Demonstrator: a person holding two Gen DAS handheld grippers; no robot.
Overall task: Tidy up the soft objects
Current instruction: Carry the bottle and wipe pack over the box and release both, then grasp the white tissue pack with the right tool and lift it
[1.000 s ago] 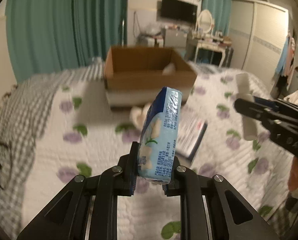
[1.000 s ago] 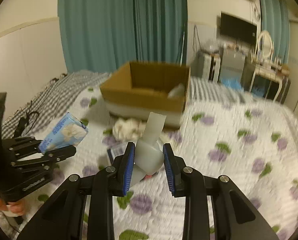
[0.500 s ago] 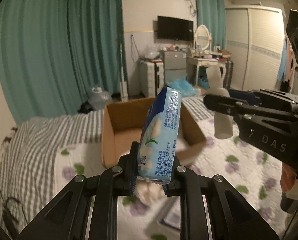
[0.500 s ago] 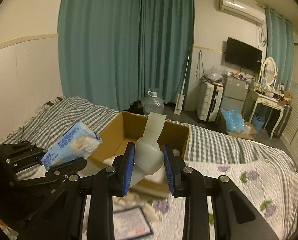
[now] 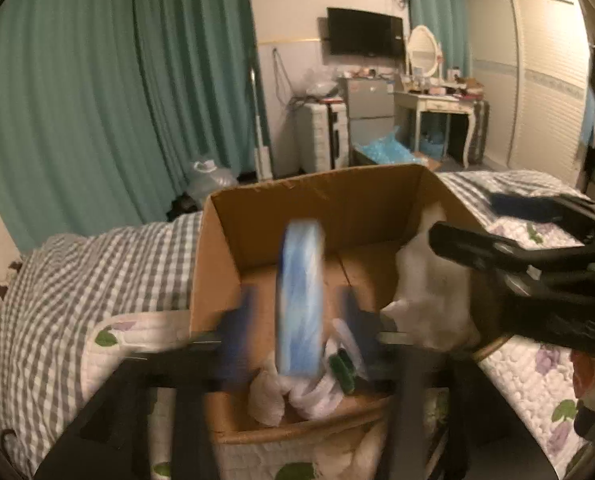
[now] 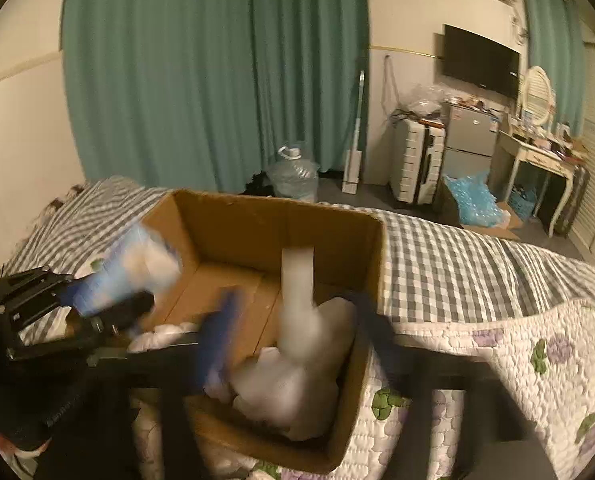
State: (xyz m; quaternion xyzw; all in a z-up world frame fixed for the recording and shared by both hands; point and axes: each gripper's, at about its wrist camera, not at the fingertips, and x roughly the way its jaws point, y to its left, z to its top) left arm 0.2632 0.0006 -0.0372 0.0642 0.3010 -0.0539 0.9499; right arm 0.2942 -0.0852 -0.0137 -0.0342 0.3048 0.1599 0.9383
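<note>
both grippers have been brought over the cardboard box [image 5: 257, 232]. left gripper [image 5: 297, 320] jaws were just opened, blue tissue pack [image 5: 299, 300] let loose between them; right gripper [image 6: 297, 320] likewise, white bottle [image 6: 297, 308] freed.

Both wrist cameras looked forward and downward along their own fingers, close above the open cardboard box [image 5: 305, 208] on the bed [image 6: 477, 280], left view from its left, right from its right; both shared the teal curtains [image 6: 217, 72]

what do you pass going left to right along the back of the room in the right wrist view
teal curtain → water jug → white suitcase → small fridge → dressing table
</note>
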